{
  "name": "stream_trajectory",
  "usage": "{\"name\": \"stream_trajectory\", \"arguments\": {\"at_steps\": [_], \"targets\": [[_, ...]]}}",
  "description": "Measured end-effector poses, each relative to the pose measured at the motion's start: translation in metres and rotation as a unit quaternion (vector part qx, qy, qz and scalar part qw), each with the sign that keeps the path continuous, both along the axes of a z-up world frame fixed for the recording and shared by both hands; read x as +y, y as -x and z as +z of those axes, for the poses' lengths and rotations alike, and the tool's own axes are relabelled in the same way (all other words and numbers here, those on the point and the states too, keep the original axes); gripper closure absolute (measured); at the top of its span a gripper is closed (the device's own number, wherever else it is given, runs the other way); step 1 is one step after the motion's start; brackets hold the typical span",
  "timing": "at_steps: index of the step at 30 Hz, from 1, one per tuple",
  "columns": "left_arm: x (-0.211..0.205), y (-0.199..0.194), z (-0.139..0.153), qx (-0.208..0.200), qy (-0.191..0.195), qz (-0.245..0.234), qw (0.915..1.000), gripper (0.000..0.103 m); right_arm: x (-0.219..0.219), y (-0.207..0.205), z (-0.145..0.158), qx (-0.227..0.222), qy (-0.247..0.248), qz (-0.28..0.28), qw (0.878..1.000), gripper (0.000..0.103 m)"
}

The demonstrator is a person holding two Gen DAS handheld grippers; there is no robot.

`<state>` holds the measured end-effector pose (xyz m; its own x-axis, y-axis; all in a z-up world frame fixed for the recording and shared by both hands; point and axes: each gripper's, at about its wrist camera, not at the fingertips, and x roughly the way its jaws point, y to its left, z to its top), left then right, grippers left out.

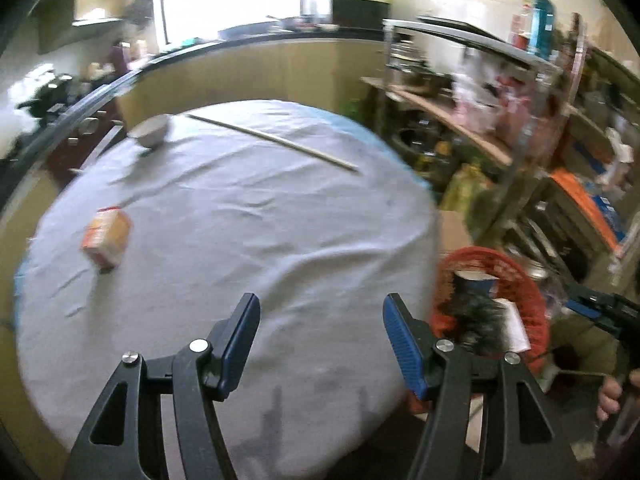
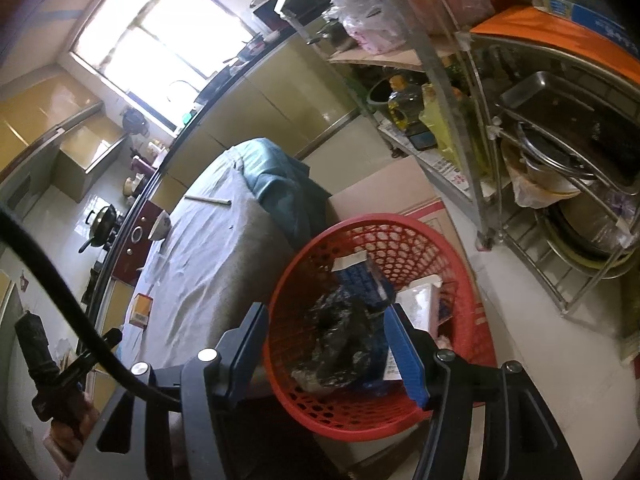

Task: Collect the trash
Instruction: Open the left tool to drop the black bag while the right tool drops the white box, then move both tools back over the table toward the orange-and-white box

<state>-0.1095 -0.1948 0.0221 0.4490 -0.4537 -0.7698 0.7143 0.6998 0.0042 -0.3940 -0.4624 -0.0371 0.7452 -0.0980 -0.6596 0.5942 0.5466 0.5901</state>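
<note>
A red mesh basket (image 2: pixel 400 240) stands on the floor beside the round table (image 1: pixel 248 220); it also shows in the left wrist view (image 1: pixel 532 320). It holds a crumpled black bag (image 2: pixel 340 340), a blue carton (image 2: pixel 360 280) and a white box (image 2: pixel 420 304). An orange carton (image 1: pixel 106 236) lies on the grey cloth at the left; it also shows in the right wrist view (image 2: pixel 141 309). My left gripper (image 1: pixel 320 340) is open and empty above the table's near edge. My right gripper (image 2: pixel 324 350) is open and empty right above the basket.
A white bowl (image 1: pixel 151 130) and a long thin stick (image 1: pixel 276 142) lie at the table's far side. A metal rack (image 2: pixel 540 140) full of pots and bags stands right of the basket. A cardboard box (image 2: pixel 384 188) sits behind the basket. Kitchen counters run along the back.
</note>
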Motion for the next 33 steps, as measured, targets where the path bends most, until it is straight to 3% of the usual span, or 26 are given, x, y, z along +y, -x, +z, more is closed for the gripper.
{"name": "stream_trajectory", "arguments": {"at_steps": [4, 12, 24, 33], "targets": [[0.008, 0.002, 0.011, -0.043, -0.026, 0.041, 0.9979, 0.035, 0.011, -0.01, 0.011, -0.006, 0.009, 0.015, 1.0, 0.039], [0.026, 0.01, 0.023, -0.098, -0.05, 0.064, 0.9918, 0.032, 0.043, -0.041, 0.04, -0.025, 0.036, 0.056, 0.997, 0.039], [0.049, 0.0, 0.029, -0.116, -0.05, 0.104, 0.9866, 0.031, 0.098, -0.103, 0.069, -0.046, 0.062, 0.138, 0.987, 0.039], [0.056, -0.008, 0.022, -0.111, -0.055, 0.115, 0.9856, 0.031, 0.124, -0.122, 0.071, -0.041, 0.068, 0.172, 0.982, 0.039]]}}
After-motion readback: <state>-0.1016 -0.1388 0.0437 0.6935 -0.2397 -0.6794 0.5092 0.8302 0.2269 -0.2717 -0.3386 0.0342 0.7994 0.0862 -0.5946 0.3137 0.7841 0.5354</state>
